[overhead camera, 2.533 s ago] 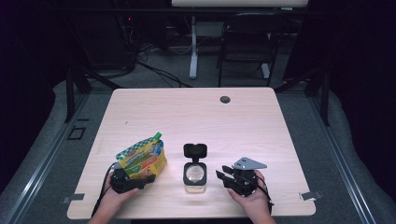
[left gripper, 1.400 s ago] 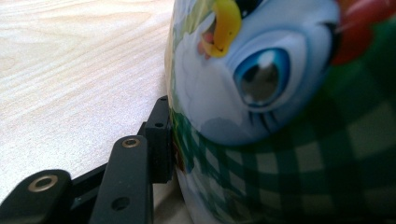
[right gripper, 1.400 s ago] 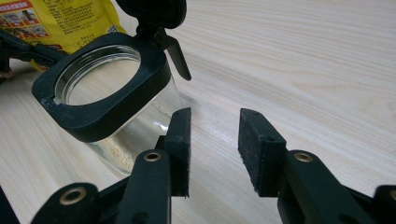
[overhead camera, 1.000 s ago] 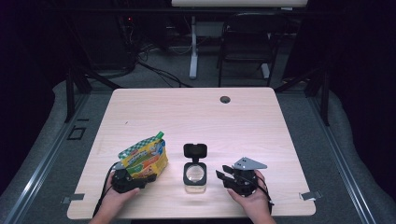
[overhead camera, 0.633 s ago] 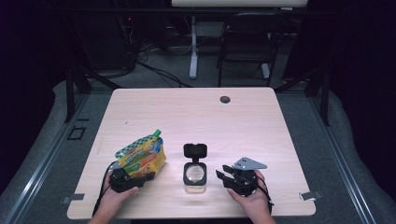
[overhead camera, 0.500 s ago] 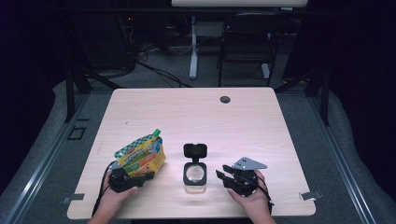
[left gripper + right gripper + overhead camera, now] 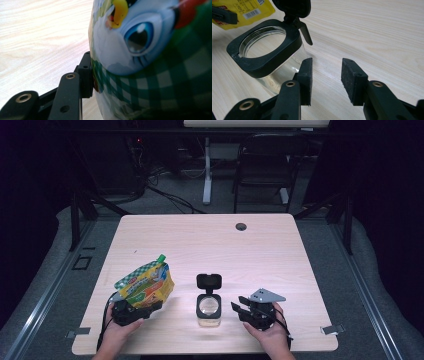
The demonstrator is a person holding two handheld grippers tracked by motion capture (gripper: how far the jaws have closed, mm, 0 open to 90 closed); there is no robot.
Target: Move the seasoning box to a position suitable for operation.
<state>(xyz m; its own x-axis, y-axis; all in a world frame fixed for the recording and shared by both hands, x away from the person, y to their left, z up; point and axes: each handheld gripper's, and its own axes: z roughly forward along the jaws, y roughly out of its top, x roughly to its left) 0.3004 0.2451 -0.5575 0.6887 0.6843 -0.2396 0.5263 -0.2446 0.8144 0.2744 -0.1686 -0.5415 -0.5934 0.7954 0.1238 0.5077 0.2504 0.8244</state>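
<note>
Wooden table [image 7: 280, 250], seen from above, with a dark floor and a chair behind it. Left gripper [image 7: 131, 311] down at the near left edge, clamped on a colourful spouted pouch [image 7: 145, 284] and holding it tilted, green cap pointing up and away. Close up from the left gripper view: pouch [image 7: 150, 62] right against the lens, cartoon eye and green check print, one black pad [image 7: 86, 75] pressed into its side. Other pad hidden behind the pouch, but definitely a grip.

Middle of the near side: a clear square jar [image 7: 209, 309] with a black collar, flip lid [image 7: 209, 281] swung back and standing open. Jar sitting on the table just right of the pouch, not touching it. Some pale crumbs or powder at the bottom in the right gripper view, jar [image 7: 265, 52] at upper left there, yellow back of the pouch [image 7: 244, 11] peeking in behind it.

Right gripper [image 7: 245, 310] just right of the jar, resting low in the person's hand, pointing toward it. Jaws apart and just been spreading a bit wider, nothing between them but bare wood. Left pad [image 7: 306, 78] near the jar's glass wall; touching or not, can't tell.
</note>
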